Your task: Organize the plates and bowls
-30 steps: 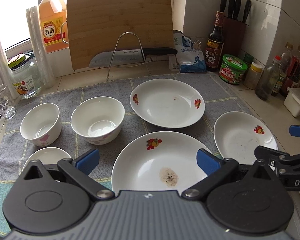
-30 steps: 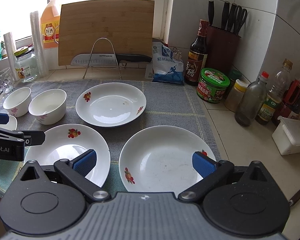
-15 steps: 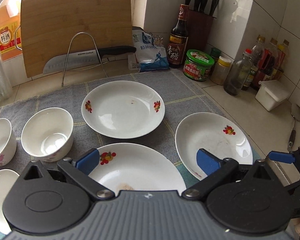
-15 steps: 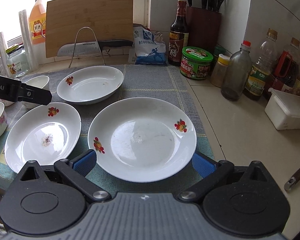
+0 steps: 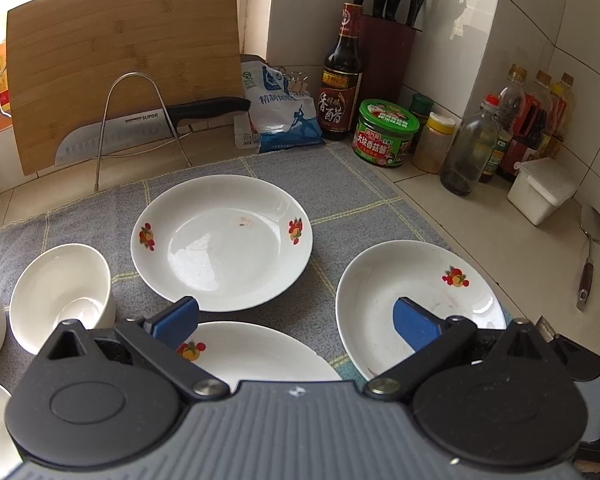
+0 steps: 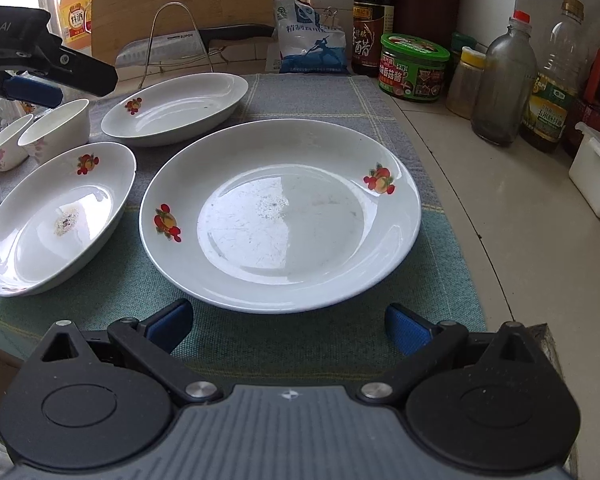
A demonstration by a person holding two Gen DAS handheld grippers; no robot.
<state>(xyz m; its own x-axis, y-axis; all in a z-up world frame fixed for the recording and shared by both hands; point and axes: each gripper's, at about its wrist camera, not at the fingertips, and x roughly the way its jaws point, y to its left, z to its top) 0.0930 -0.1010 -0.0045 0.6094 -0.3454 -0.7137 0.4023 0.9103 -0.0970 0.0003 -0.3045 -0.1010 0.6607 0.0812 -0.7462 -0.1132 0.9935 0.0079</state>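
Three white plates with fruit prints lie on a grey and green towel (image 6: 320, 92). The right plate (image 6: 280, 212) (image 5: 416, 300) sits just ahead of my right gripper (image 6: 288, 324), which is open and low at its near rim. The near left plate (image 6: 56, 220) (image 5: 256, 352) carries a food stain. The far plate (image 5: 220, 236) (image 6: 176, 108) lies behind them. My left gripper (image 5: 296, 320) hovers open above the near plates, holding nothing. White bowls (image 5: 62, 296) (image 6: 56, 128) stand at the left.
A cutting board (image 5: 124, 64) leans on the back wall behind a knife (image 5: 148, 128) on a wire rack. A salt bag (image 5: 280, 116), vinegar bottle (image 5: 342, 76), green jar (image 5: 386, 132), bottles and a white box (image 5: 544, 190) line the right. A spatula (image 5: 590, 248) lies on the counter.
Both grippers have swung right. The right gripper dropped lower and closer to the right plate's near rim. Both stayed open.
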